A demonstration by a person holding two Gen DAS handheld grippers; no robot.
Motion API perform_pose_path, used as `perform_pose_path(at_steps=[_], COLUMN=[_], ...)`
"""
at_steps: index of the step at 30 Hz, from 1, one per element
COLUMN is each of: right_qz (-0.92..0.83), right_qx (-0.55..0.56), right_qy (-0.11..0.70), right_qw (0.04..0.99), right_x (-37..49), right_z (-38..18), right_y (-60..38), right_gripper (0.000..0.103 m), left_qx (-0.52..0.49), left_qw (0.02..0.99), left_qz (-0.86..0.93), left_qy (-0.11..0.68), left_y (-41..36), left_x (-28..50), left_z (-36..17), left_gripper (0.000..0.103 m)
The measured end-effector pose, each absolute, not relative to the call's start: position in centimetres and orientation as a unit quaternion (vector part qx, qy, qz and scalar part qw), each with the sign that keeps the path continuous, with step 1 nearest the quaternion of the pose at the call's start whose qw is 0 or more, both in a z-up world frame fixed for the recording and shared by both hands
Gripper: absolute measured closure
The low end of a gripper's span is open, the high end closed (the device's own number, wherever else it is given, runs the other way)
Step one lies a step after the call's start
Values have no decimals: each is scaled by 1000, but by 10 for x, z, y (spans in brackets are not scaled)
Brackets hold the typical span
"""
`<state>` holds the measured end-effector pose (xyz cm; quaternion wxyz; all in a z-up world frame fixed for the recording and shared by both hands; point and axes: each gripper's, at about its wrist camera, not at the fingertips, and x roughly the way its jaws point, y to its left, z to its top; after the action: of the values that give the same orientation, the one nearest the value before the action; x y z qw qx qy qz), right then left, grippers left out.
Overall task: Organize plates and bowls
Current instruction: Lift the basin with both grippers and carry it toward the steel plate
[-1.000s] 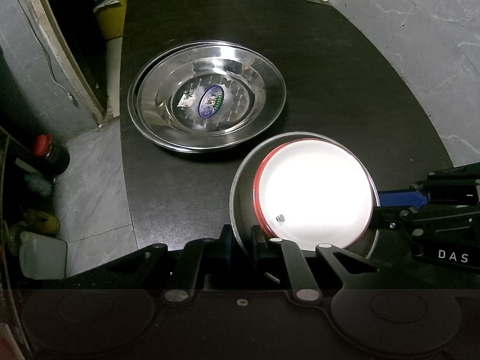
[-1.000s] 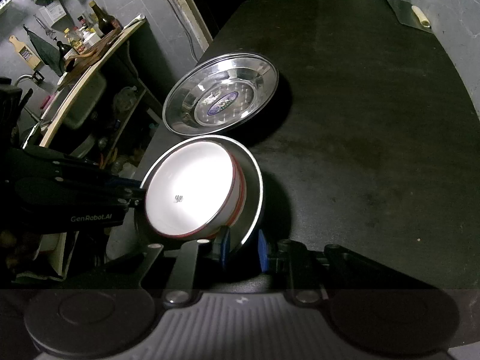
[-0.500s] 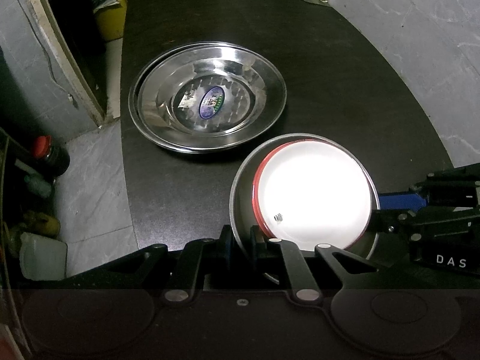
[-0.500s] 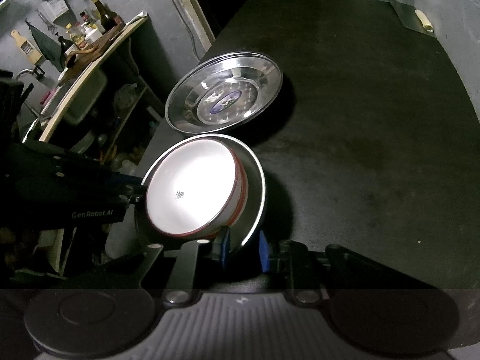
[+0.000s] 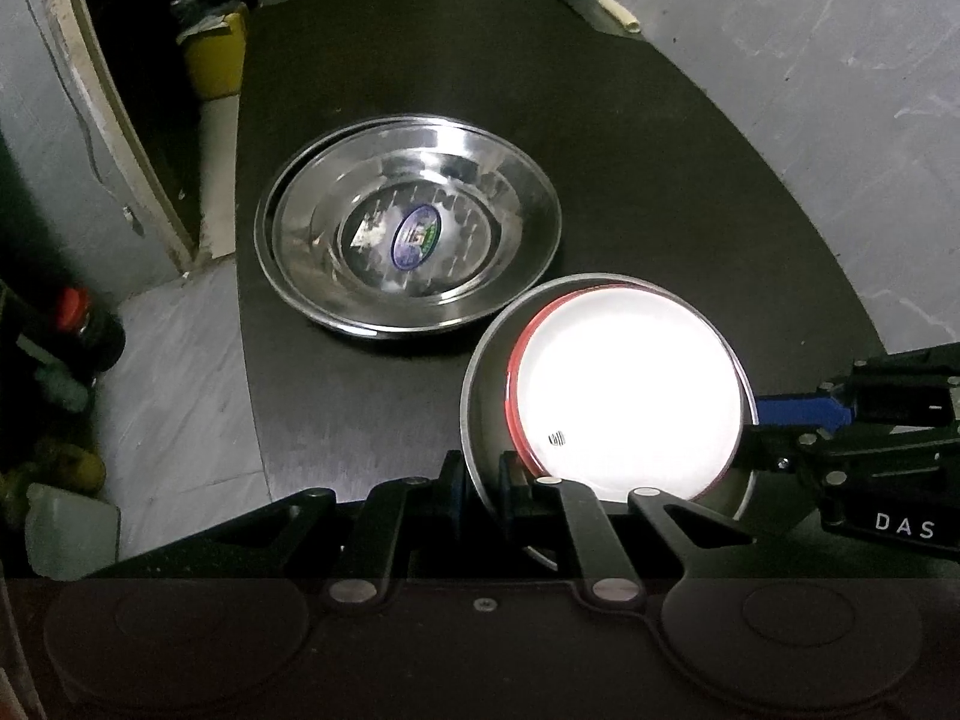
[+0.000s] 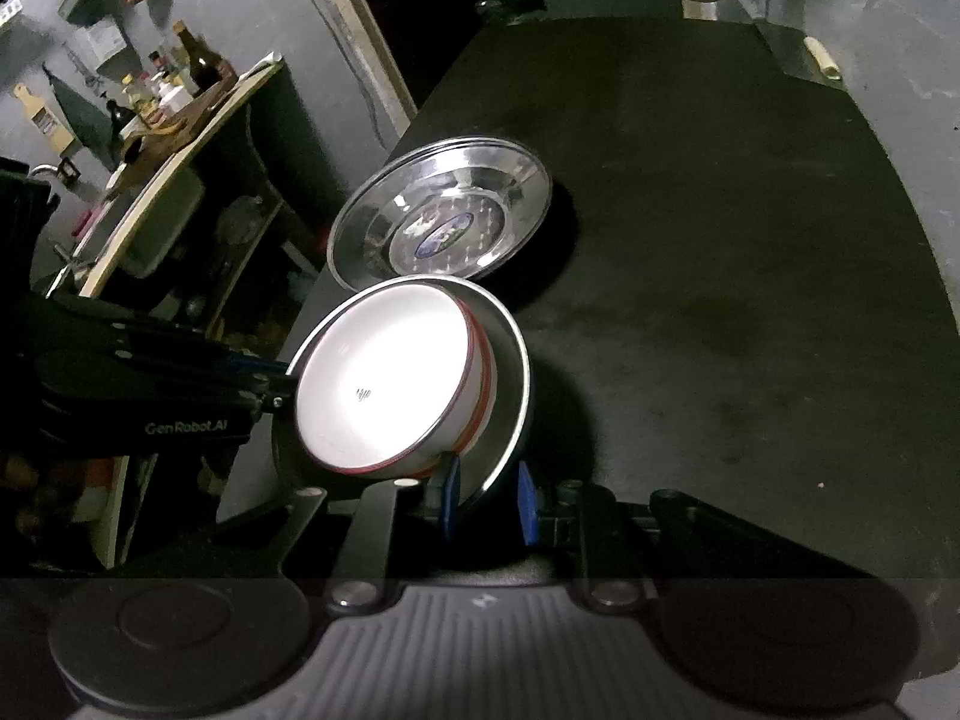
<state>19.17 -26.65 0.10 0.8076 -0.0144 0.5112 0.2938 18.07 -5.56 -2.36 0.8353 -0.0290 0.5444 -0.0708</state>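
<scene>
A dark, matte black table carries everything, its top dull and faintly scuffed. Beyond its left edge lies grey marbled floor with a red-capped dark jar and a translucent plastic jug; a yellow bin stands by the far left corner, beside a pale door frame. In the right wrist view a wooden shelf crowded with bottles stands off the table's left side, against a grey wall.

Near the table's left edge rest the stacked steel plates, nested one in the other, with an oval sticker at the centre of the top one. Just toward the near edge from them, a white bowl with a red rim sits inside a steel bowl, and the pair is tilted, as the right wrist view shows.

The left gripper has its jaws closed down onto the steel bowl's near rim, the metal edge pinched between them. The right gripper likewise clamps that steel bowl's rim between its blue pads, with only the rim's thickness between them.

Against the earlier frames, the bowl pair has edged closer to the steel plates: the gap seen from the right wrist a second ago is gone, and the steel bowl's rim now overlaps the plates' near rim in both views. Both grips are unchanged.
</scene>
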Motion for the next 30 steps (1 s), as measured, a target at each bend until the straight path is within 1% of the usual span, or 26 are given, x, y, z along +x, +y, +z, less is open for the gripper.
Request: perform_pose_path(at_steps=[17,30], right_qz=[223,176], right_qx=[16,38], right_qy=[494,480], right_qw=[840,859], right_x=[175,158], right_z=[13,15], right_y=[-267,-246], right_gripper=[79,79], left_qx=[0,26], left_qw=[844,845], left_qz=[-143,-195], left_qy=[517,497], left_y=[-57,-36], left_x=[194,197], left_z=[-16,-10], left_gripper=[93,93])
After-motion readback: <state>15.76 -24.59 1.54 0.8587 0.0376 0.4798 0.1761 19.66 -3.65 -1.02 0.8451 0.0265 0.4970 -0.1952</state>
